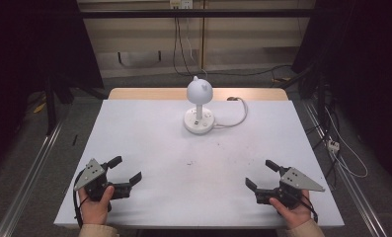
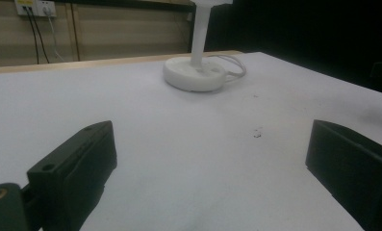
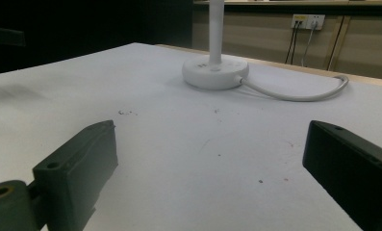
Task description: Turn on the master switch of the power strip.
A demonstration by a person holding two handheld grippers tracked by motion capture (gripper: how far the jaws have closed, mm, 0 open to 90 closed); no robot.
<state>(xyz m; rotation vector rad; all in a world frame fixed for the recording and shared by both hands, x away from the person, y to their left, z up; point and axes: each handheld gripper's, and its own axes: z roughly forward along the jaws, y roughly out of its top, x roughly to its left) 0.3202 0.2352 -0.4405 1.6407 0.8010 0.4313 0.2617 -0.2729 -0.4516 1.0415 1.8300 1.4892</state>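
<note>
A small white desk lamp (image 1: 199, 98) with a round base (image 2: 194, 75) (image 3: 215, 72) stands upright at the far middle of the white table (image 1: 149, 148). Its white cable (image 1: 235, 116) (image 3: 294, 95) loops off to the right of the base. My left gripper (image 1: 124, 169) rests near the front left corner, held by a hand, jaws wide apart with nothing between them. At the front right, my right gripper (image 1: 262, 174) sits the same way, open and empty. Both point toward the lamp, well short of it.
The table's wooden far edge (image 1: 159, 93) shows behind the white top. Cables (image 1: 181, 44) hang from wall sockets behind. A power strip (image 1: 333, 144) and wires lie on the floor to the right. Metal rails (image 1: 30, 173) run along both sides.
</note>
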